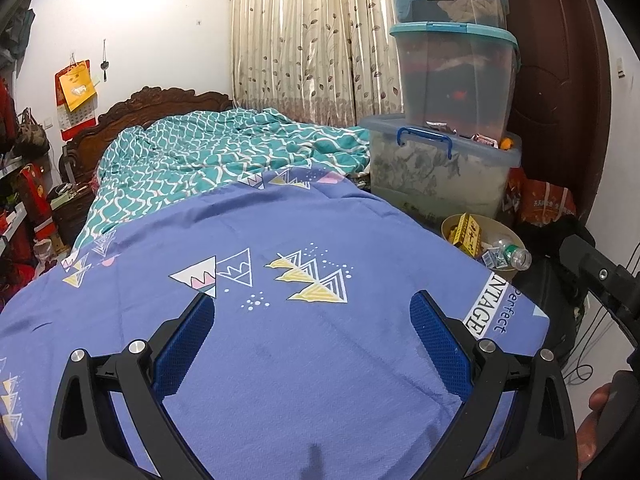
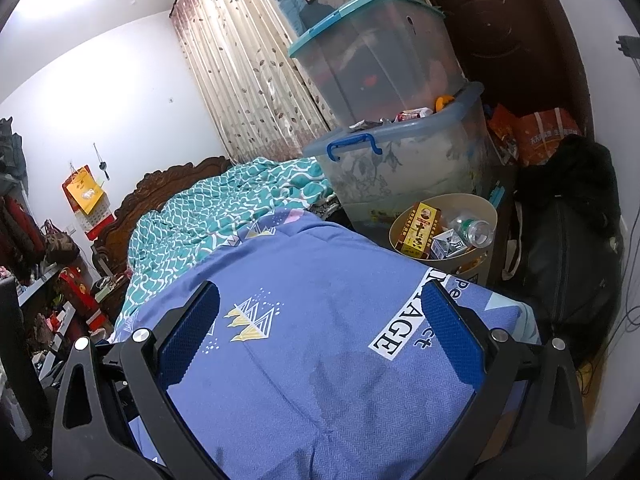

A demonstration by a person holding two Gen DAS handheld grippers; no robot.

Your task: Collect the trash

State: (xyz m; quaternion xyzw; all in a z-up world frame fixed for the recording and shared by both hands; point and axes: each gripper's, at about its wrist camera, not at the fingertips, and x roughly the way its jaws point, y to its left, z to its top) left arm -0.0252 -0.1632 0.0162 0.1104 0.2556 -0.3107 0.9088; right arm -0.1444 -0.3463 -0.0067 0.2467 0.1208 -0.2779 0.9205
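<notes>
Trash bin (image 2: 476, 208) holds a yellow box (image 2: 418, 230) and bottle (image 2: 472, 229); both grippers' jaws apart, empty, over the bed (image 1: 280, 240).

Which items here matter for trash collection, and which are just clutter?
Job: beige trash bin, holding yellow box, clear plastic bottle, small carton; left gripper and right gripper, both open, empty.

Clutter: stacked storage boxes, blue bedsheet, teal quilt, black bag.

Home bedroom: bed (image 1: 280, 240) with carved headboard (image 1: 152, 108), curtains (image 1: 312, 32), stacked storage boxes (image 1: 452, 72).
</notes>
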